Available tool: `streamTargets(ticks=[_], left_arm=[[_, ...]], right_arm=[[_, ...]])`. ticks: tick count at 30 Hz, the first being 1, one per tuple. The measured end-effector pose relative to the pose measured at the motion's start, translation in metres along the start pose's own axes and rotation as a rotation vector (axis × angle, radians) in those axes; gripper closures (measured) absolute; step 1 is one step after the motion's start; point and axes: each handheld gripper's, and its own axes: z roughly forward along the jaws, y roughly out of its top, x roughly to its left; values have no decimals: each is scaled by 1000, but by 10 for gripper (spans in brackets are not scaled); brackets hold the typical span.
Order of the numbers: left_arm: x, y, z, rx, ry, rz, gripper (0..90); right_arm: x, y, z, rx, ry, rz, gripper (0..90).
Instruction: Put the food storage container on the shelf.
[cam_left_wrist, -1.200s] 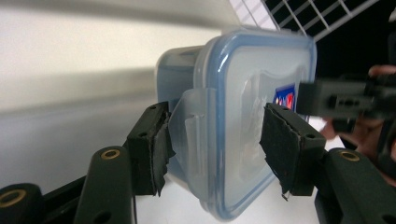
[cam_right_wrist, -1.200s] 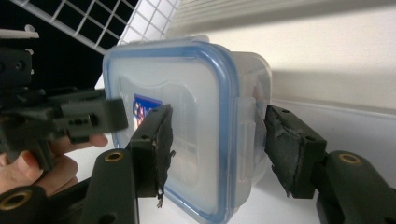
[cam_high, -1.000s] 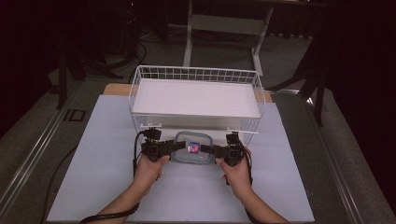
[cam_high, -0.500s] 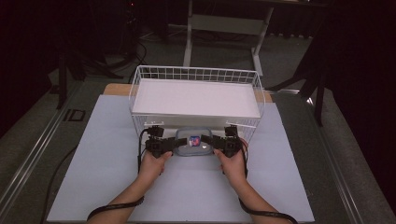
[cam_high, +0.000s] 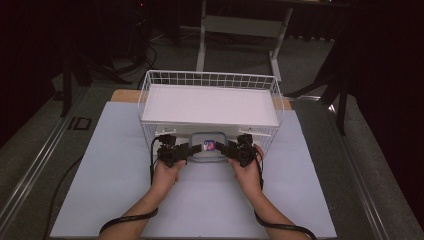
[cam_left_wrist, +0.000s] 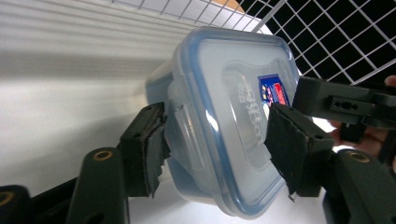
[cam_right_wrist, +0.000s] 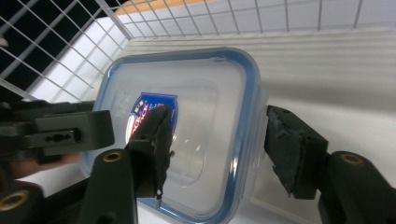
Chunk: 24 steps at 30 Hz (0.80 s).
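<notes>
Both hands are in at the lower middle of the high view, and between them sits the clear lidded container (cam_high: 209, 148), flat on the white worktop (cam_high: 100, 165) just in front of the wire basket (cam_high: 210, 80), its far edge right at the basket's front wall. Compared with a second ago, the container and both grippers lie a touch farther up the frame, closer to the basket's front wires; over the last half second the hands barely shift at all.

The left gripper (cam_high: 195, 148) comes in from the left side of the container. In the left gripper view its jaws have just been opening: they straddle the container (cam_left_wrist: 219, 116), one pad by the side wall near the lid's clip, the other over the lid beside the red and blue label (cam_left_wrist: 274, 91), and a thin gap shows at each pad, so the left gripper (cam_left_wrist: 217, 140) is no longer pinching it.

The right gripper (cam_high: 223, 148) comes in from the right side. In the right gripper view its jaws stand apart around the container (cam_right_wrist: 187, 135): one pad lies on the lid beside the label (cam_right_wrist: 152, 114), the other sits just off the blue-edged rim, so this gripper (cam_right_wrist: 224, 149) looks loose rather than clamped.
</notes>
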Motion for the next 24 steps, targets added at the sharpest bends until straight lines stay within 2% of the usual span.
streamTargets(ticks=[1, 3, 5, 6, 9, 10, 13, 16, 18, 20, 21, 22, 24], left_arm=[[0, 0, 0, -4, 4, 6, 386], [-3, 0, 1, -24, 26, 27, 377], [-8, 1, 0, -45, 93, 90, 391], [-9, 2, 0, -45, 101, 105, 390], [-12, 2, 0, -44, 121, 127, 390], [-13, 2, -1, -44, 125, 128, 390], [-18, -2, -6, -57, 161, 151, 388], [-24, -5, -16, -79, 162, 148, 369], [-27, -8, -24, -87, 148, 144, 320], [-30, -13, -32, -84, 122, 152, 308], [-32, -15, -36, -82, 102, 169, 278], [-33, -17, -40, -77, 93, 182, 241], [-37, -23, -48, -75, 81, 186, 239]], right_arm=[[1, 0, 0, -3, -12, -18, 413], [1, 0, 1, -5, -13, -15, 403], [2, 0, 2, -7, -39, -46, 393], [3, -1, 3, -11, -52, -65, 387], [4, -2, 2, -28, -69, -93, 385], [7, -2, 0, -42, -73, -121, 379], [13, -4, -7, -53, -65, -158, 378], [22, -8, -15, -63, -53, -202, 379], [27, -13, -20, -63, -33, -216, 382], [31, -20, -24, -56, -13, -238, 435], [33, -24, -25, -60, -10, -260, 450], [35, -27, -25, -53, -16, -280, 464], [38, -34, -26, -39, -29, -305, 527]])
